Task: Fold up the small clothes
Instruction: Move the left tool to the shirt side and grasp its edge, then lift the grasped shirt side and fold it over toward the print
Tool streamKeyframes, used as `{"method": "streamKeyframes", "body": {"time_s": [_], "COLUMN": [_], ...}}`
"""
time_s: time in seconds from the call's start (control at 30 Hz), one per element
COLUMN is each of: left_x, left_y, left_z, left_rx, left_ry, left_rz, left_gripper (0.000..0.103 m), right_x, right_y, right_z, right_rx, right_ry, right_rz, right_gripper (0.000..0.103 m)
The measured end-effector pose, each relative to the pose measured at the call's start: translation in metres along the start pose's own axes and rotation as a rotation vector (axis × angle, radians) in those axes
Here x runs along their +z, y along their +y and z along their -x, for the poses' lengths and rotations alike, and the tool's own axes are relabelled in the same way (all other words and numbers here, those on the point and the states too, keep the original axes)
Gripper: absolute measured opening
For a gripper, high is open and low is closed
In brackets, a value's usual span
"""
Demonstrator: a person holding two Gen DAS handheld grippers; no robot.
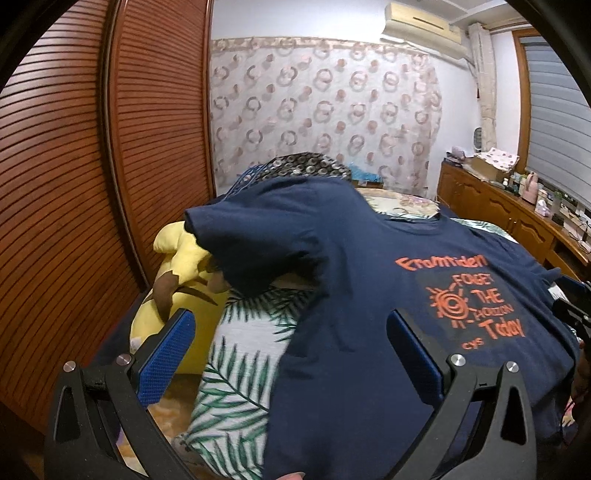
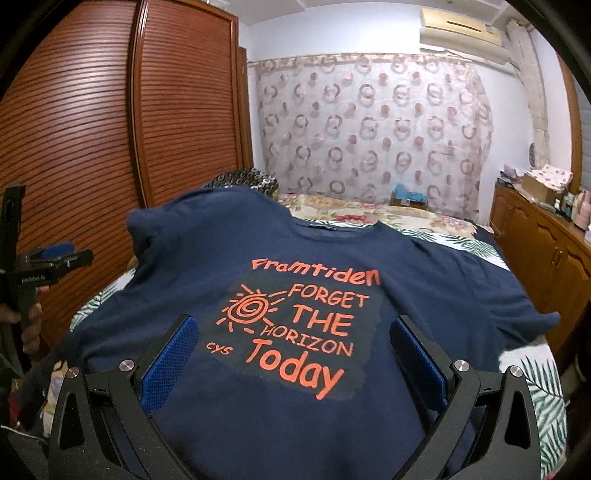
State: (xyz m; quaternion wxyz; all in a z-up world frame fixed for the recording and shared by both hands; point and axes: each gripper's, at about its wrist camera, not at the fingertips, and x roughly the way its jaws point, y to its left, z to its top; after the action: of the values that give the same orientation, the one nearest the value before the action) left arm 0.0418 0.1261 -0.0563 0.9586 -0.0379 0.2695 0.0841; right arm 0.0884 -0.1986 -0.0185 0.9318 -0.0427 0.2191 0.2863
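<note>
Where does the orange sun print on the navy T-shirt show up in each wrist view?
Left wrist: the sun print sits right of centre, above the near right finger, on the navy T-shirt.
Right wrist: the sun print sits centre-left, just above the gap between the open fingers.
Shared landmark: the ring-patterned curtain on the far wall.

Navy T-shirt (image 2: 288,406) (print up) lies between parted right tongs (image 2: 293,354).

One navy T-shirt (image 2: 424,266); one yellow plush toy (image 1: 177,280); one air conditioner (image 2: 461,31); two grippers, left gripper (image 1: 291,354) and right gripper (image 2: 295,358).
</note>
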Motion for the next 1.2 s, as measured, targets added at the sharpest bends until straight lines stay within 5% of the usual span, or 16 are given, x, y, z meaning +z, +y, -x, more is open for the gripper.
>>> {"method": "streamKeyframes", "body": {"time_s": [0.37,0.57,0.9,1.03,1.2], "left_x": [0.015,0.014,0.018,0.02,0.033], "left_y": [0.026,0.029,0.029,0.033,0.036], "left_z": [-0.062,-0.098,-0.14,-0.138,-0.111], "left_rx": [0.049,-0.013,0.047,0.077,0.096], "left_ry": [0.086,0.205,0.297,0.278,0.185], "left_rz": [-0.079,-0.099,-0.179,-0.189,-0.191], "left_gripper": [0.102,0.075,0.04,0.012,0.007], "right_x": [0.014,0.019,0.024,0.025,0.024], "right_y": [-0.007,-0.006,-0.007,-0.008,-0.008], "right_z": [-0.037,-0.047,-0.058,-0.061,-0.061], "right_rx": [0.014,0.047,0.051,0.054,0.053], "right_ry": [0.057,0.102,0.12,0.119,0.106], "right_rz": [0.036,0.024,0.042,0.03,0.029], "right_gripper": [0.103,0.103,0.103,0.103,0.103]}}
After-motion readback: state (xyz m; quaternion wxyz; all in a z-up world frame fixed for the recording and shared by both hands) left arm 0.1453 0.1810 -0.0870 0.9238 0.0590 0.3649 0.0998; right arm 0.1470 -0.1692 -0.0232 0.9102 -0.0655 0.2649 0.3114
